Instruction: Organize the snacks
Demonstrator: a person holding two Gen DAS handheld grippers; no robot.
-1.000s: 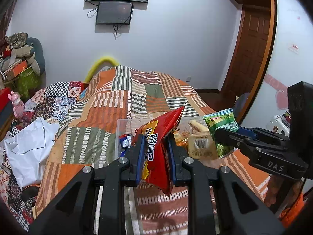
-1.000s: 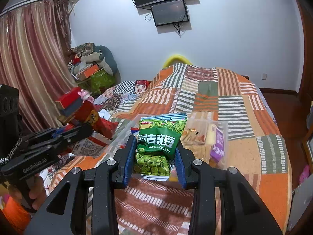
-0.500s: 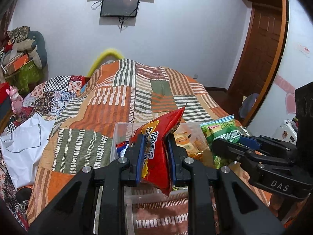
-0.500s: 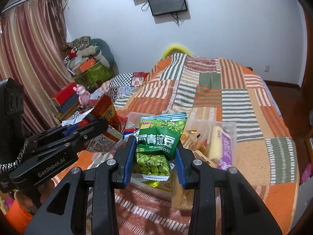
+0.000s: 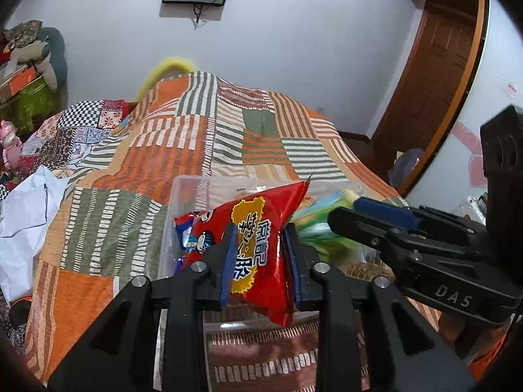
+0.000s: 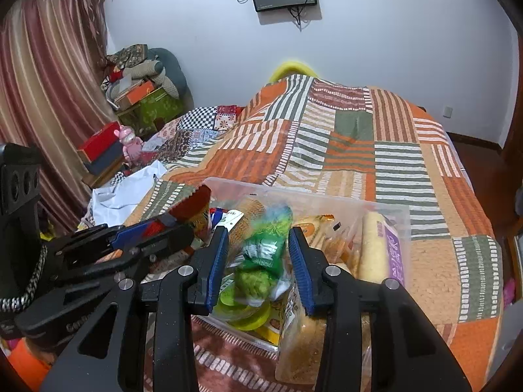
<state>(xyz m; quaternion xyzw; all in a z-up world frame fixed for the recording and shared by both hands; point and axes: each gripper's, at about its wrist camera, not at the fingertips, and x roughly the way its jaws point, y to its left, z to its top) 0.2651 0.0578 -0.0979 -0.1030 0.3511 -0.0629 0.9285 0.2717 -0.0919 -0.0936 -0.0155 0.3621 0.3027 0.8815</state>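
The patchwork bedspread (image 5: 183, 163) fills the middle of both views, and on it, in the lower centre, stands the clear plastic box (image 6: 327, 201) that collects the snacks. A second ago both grippers were further back from this box and higher. Now both hang directly over it, and its far rim sits just behind the packets. I judge this as the moment of dropping: two more snacks are about to join those already inside, such as the pale roll with the purple label (image 6: 376, 254) at the right of the right wrist view.

The left gripper (image 5: 260, 254), in the lower centre of its own view, has the red chip bag (image 5: 261, 238) between its blue pads (image 5: 228, 261). A second ago it was clenched hard on the bag; now its jaws are opening. The bag is still upright between them, and I cannot tell if the pads press it any more.

The right gripper (image 6: 256, 261) is over the middle of the box. Its jaws are also opening. The green pea packet (image 6: 264, 254), sharp and upright before, is now blurred and lower between the fingers, with gaps at both sides. It seems released and falling into the box.
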